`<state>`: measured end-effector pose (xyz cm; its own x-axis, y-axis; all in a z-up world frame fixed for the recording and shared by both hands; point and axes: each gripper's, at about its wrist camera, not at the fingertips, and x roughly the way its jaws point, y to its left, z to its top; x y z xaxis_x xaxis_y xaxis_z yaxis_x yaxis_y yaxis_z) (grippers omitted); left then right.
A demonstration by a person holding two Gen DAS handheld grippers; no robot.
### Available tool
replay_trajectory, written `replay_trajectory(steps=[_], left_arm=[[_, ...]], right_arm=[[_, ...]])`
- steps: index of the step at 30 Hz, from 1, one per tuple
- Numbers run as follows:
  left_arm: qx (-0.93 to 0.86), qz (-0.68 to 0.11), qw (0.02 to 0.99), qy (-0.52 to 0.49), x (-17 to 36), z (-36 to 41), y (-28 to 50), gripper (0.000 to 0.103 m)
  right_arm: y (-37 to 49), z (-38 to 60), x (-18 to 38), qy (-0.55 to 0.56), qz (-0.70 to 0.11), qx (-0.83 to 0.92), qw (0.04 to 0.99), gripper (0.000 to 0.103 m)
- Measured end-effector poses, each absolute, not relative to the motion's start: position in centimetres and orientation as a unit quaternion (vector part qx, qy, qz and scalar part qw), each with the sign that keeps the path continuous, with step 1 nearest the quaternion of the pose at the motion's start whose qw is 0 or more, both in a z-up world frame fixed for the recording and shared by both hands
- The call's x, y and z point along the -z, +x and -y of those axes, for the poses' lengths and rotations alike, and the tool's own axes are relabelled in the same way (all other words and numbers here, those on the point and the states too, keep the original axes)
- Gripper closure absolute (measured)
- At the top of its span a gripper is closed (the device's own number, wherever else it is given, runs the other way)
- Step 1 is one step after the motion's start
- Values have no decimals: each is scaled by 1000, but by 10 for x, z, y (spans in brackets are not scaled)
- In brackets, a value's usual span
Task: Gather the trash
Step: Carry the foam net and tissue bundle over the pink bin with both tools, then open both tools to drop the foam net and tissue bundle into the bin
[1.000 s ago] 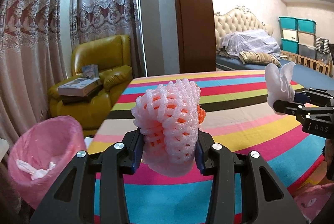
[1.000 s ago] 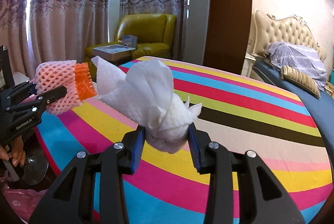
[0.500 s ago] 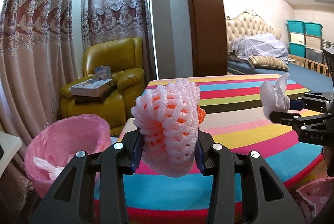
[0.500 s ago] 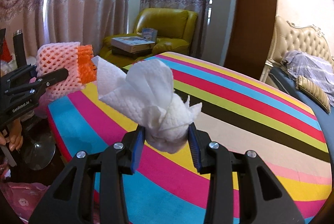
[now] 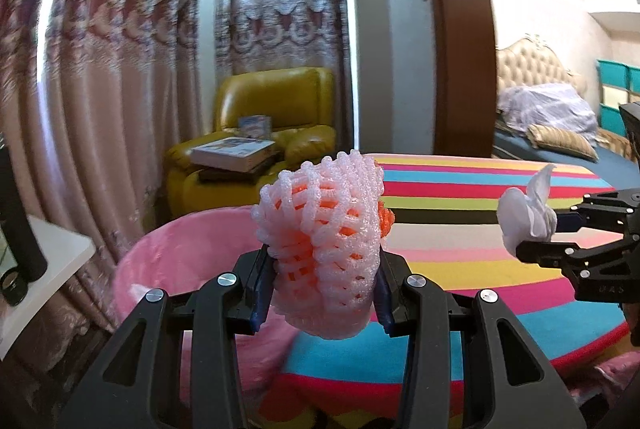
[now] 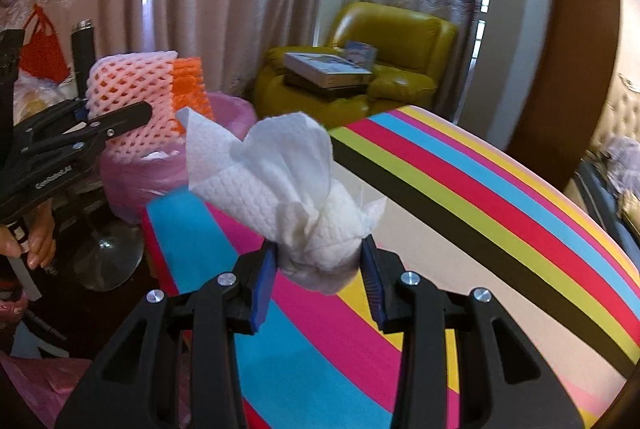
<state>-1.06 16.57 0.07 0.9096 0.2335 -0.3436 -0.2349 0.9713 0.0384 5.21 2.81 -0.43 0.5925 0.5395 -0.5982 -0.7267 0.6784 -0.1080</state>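
Left wrist, foam net [image 5: 324, 249] gripped, bin [image 5: 180, 261] near

Foam mesh sleeve [image 5: 324, 249], crumpled paper towel [image 6: 296, 197], glossy leather armchair [image 6: 384, 69]

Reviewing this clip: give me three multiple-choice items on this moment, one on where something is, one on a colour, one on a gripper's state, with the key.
1. Where do the books lie?
A. on the yellow armchair
B. on the striped table
C. in the bin

2. What colour is the liner of the trash bin?
A. black
B. pink
C. blue

3. What is the right gripper doing?
A. standing open and empty
B. clamped on a crumpled white paper towel
C. clamped on a bottle

Key: 1 A, they rest on its seat. 2 B, pink plastic lines the rim. 3 B, both pads press the towel's base.
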Motion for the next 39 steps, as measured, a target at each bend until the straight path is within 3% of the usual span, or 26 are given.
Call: replay_trajectory(steps=[16, 34, 36, 38, 39], left_arm=[[-203, -184, 959, -72, -2, -276, -31, 63], [-224, -203, 951, -61, 2, -313, 6, 63], [-224, -209, 950, -65, 3, -319, 15, 62], [-221, -211, 949, -74, 4, -326, 22, 55], [-220, -211, 949, -77, 5, -330, 25, 46]], right_arm=[[78, -153, -26, -170, -276, -440, 837, 64], [104, -269, -23, -232, -254, -476, 809, 62], [109, -279, -22, -230, -258, -488, 802, 58], [114, -286, -24, -228, -251, -496, 799, 41], [117, -289, -25, -227, -249, -502, 797, 35]])
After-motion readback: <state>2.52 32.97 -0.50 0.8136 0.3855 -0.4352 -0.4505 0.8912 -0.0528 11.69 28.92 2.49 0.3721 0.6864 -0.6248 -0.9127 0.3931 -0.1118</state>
